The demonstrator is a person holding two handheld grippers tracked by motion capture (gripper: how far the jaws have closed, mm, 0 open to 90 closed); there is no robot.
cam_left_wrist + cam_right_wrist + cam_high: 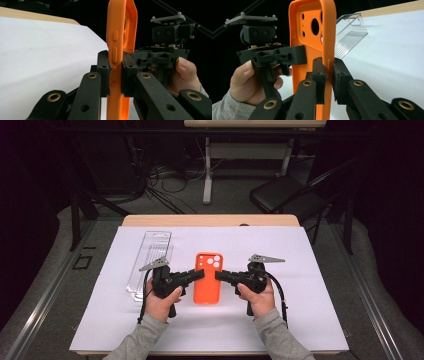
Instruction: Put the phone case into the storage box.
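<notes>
The orange phone case point(208, 279) looks matt, perhaps silicone. The clear packaging point(148, 262) is glossy ribbed plastic. White paper point(300, 270) covers the wooden surface point(210, 220).

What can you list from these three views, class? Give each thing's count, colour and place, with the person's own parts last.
Orange silicone phone case: one, orange, mid-table, held between both grippers.
Clear plastic packaging tray: one, transparent, lying left of the case.
White paper sheet: one, white, covering the tabletop.
Wooden table: one, light wood, far edge showing.
Black folding chair: one, black, on the floor beyond the table.
Left gripper: one, black, shut on the case's left edge.
Right gripper: one, black, shut on its right edge.
Hands: two, in grey sleeves, at the bottom.
</notes>
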